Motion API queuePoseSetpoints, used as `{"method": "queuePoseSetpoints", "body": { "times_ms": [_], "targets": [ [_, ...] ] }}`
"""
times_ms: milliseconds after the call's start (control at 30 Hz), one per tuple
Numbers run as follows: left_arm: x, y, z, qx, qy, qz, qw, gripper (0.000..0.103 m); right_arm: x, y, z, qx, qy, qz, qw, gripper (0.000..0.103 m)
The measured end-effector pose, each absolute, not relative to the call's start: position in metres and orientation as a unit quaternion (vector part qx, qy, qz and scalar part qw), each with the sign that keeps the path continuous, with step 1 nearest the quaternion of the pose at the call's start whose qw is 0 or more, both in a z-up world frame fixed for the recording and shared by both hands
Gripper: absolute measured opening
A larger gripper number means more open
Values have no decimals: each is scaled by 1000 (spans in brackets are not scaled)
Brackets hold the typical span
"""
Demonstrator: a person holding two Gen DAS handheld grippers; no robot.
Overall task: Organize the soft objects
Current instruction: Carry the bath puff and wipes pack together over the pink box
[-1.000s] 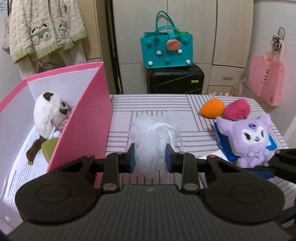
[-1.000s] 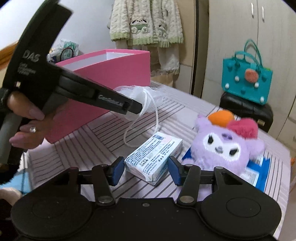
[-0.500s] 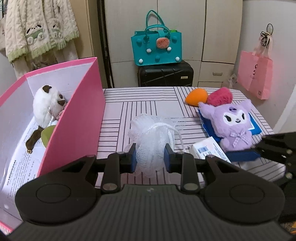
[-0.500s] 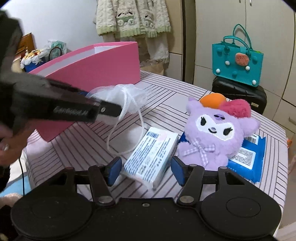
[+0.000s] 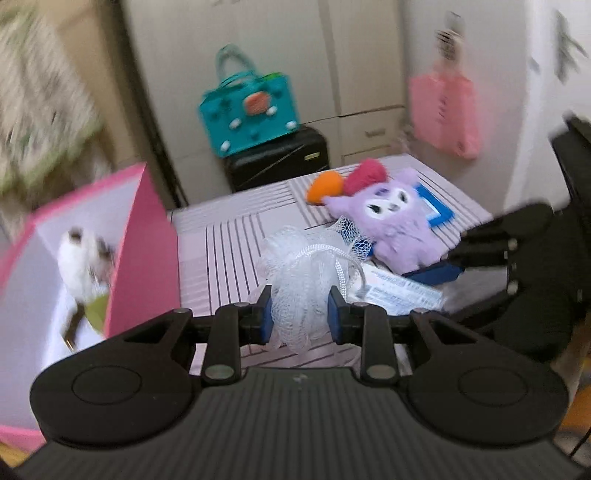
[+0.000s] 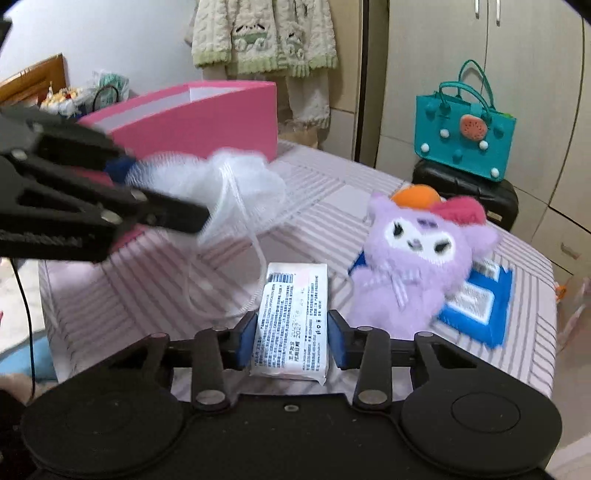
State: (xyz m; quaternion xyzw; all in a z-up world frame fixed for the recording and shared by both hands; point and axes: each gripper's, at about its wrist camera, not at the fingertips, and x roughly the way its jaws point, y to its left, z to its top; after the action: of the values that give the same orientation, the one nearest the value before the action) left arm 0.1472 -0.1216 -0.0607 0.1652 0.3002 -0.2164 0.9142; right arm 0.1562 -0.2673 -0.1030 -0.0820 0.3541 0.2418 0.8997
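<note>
My left gripper [image 5: 300, 314] is shut on a white mesh bath pouf [image 5: 308, 273] and holds it above the striped table [image 5: 229, 251]; the pouf also shows in the right wrist view [image 6: 221, 188], its cord loop hanging down. My right gripper [image 6: 291, 336] is open, its jaws on either side of a white tissue pack [image 6: 293, 314] that lies on the table. A purple plush [image 6: 417, 258] sits on a blue pack [image 6: 480, 295], with an orange sponge [image 5: 325, 184] and a red puff [image 5: 364, 173] behind it. The pink box [image 5: 144, 243] at left holds a white plush [image 5: 79, 258].
A teal bag [image 6: 465, 125] stands on a black suitcase [image 6: 476, 184] behind the table. A pink bag [image 5: 443, 110] hangs at the right wall. A knitted garment [image 6: 266, 33] hangs behind the box. The left wrist view is motion-blurred.
My left gripper has swung to the right with the pouf, towards the purple plush. My right gripper has moved forward, so its jaws now flank the tissue pack.
</note>
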Motion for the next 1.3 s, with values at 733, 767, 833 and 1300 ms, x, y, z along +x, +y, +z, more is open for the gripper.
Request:
{"method": "queuePoseSetpoints", "body": {
  "times_ms": [733, 767, 833, 1300],
  "targets": [
    [126, -71, -12, 108, 448, -320, 828, 27, 100, -239, -36, -92, 430, 293, 849, 45],
    [124, -65, -7, 110, 448, -319, 828, 27, 98, -235, -32, -100, 429, 296, 848, 45],
    [119, -56, 0, 118, 446, -315, 829, 27, 95, -228, -25, -111, 427, 298, 847, 45],
    [109, 27, 43, 99, 395, -265, 874, 27, 98, -194, 15, -114, 417, 306, 848, 45]
  ]
}}
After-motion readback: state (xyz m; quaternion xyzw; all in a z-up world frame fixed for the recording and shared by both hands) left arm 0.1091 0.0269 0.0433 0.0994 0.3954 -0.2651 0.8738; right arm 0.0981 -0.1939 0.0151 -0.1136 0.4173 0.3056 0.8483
